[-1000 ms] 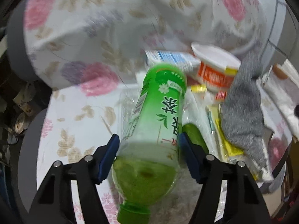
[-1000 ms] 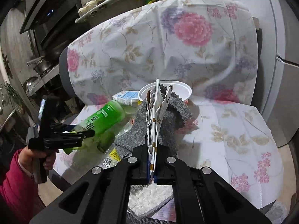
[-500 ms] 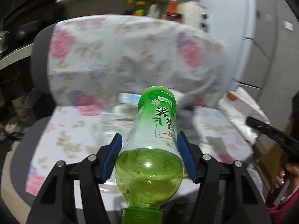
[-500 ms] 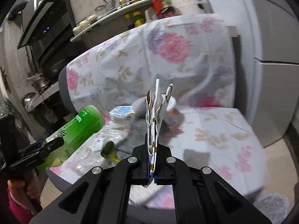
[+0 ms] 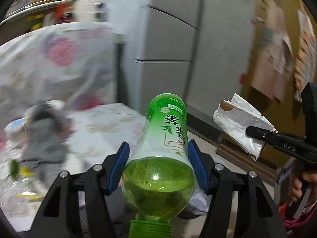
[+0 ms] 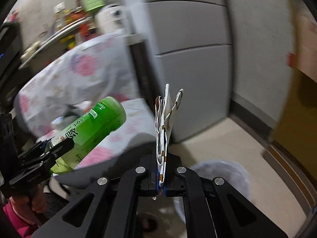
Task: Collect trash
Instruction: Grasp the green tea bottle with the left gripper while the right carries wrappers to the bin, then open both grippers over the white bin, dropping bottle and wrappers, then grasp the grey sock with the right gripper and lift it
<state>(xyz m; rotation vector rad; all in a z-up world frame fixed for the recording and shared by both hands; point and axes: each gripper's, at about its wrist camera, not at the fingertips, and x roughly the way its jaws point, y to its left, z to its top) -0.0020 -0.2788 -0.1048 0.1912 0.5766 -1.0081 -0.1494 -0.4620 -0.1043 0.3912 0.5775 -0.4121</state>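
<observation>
A: Why was the bottle point(image 5: 164, 154) held with its cap toward the camera?

B: I think because it was gripped around the wide middle, where the blue pads point(image 5: 118, 168) had most surface. The left gripper point(image 5: 158, 166) had its jaws wide apart and pressed on both sides of the bottle, so it was firmly held. Some green liquid sat in the low end near the cap, so this end was probably the heavier one.

A: And the right gripper point(image 6: 161, 176)?

B: Its jaws were almost fully together, with only the folded white wrapper point(image 6: 165, 127) between them. The wrapper is thin and soft, so a tight pinch at its bottom edge was needed. It stood upright above the jaws.

A: Where were both things relative to the chair point(image 5: 103, 123) with the flower cover?

B: Both were off the chair, in the air beside its right edge. I judge they were being carried to a bin.

A: What did one view show that the other did not?

B: The right view showed a pale bag-like thing point(image 6: 220, 178) on the floor below the gripper, too blurred to name. The left view showed the trash point(image 5: 23, 170) on the chair seat.
</observation>
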